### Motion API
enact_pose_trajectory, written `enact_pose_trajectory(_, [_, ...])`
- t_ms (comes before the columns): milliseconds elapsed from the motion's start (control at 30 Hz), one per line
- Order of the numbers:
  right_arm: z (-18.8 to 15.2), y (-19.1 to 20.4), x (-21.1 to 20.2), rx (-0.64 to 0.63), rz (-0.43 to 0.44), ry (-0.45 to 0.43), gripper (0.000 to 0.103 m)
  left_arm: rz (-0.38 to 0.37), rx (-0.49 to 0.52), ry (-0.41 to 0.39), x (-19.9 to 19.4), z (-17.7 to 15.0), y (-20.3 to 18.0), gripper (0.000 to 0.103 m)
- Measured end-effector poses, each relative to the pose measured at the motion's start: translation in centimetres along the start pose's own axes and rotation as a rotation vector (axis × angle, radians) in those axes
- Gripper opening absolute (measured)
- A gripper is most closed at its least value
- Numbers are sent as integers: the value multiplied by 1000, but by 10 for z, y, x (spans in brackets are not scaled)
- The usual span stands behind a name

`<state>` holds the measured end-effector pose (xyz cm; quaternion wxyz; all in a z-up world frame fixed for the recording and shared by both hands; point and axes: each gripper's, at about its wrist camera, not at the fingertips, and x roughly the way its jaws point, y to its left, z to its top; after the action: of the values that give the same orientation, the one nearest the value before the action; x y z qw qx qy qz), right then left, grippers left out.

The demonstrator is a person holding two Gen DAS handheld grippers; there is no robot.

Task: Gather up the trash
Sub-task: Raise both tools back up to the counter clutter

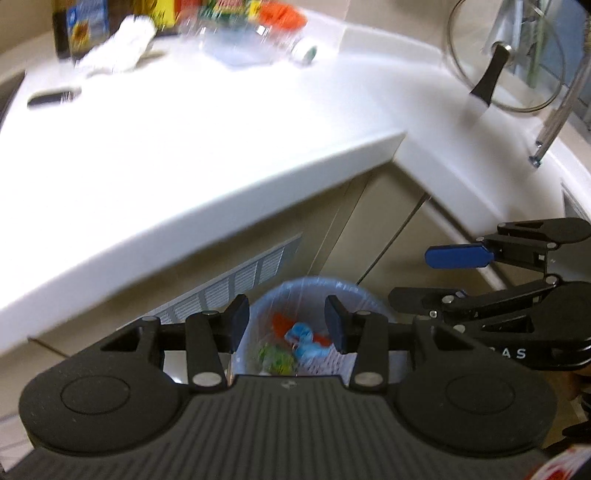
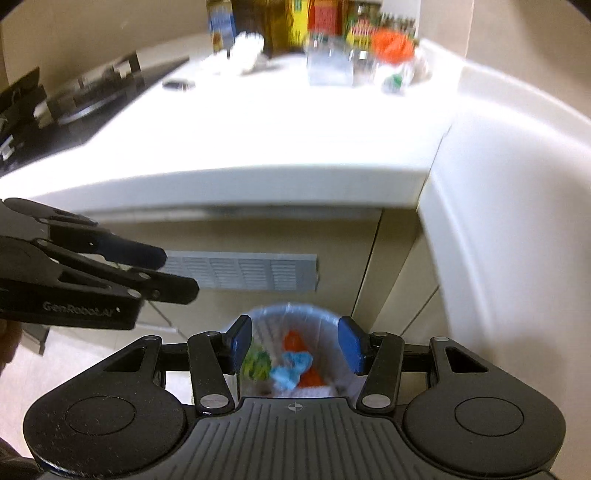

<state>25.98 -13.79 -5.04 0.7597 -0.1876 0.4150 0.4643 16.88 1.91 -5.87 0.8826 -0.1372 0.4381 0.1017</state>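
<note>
A small bin (image 1: 354,295) (image 2: 291,310) with a clear liner stands on the floor by the cabinet. Inside lie blue (image 1: 306,339) (image 2: 291,369), orange (image 2: 295,341) and green (image 1: 277,358) (image 2: 258,363) scraps. My left gripper (image 1: 288,323) (image 2: 179,273) hangs open above the bin, nothing between its blue pads. Beside it, the right gripper (image 2: 295,345) (image 1: 410,277) is also open and empty over the bin. On the white counter (image 1: 184,147) (image 2: 295,129) lie a crumpled white tissue (image 1: 118,40) (image 2: 243,48) and a clear plastic bottle (image 1: 251,40) (image 2: 332,62).
Bottles and jars (image 2: 295,22) line the back of the counter, with an orange item (image 1: 280,14) (image 2: 391,44). A dark flat object (image 1: 53,96) (image 2: 179,85) lies at the left. A stove (image 2: 74,99), a glass pot lid (image 1: 509,59), a faucet (image 1: 554,122) and a vent grille (image 2: 243,271) are nearby.
</note>
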Motion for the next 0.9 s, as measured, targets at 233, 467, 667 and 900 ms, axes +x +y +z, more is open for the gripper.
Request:
enact_pose_trajectory(233, [19, 0, -38, -4, -30, -140, 52, -4, 41, -109, -34, 23, -8, 48])
enact_pose_trajectory(467, [55, -8, -57, -8, -17, -256, 52, 64, 40, -226, -67, 51, -1, 66])
enact_pose_trajectory(667, [90, -11, -48, -75, 38, -302, 71, 175, -9, -281, -82, 67, 26, 80])
enact_pose_trajectory(900, [125, -9, -26, -174, 133, -334, 73, 332, -40, -283, -89, 73, 53, 92])
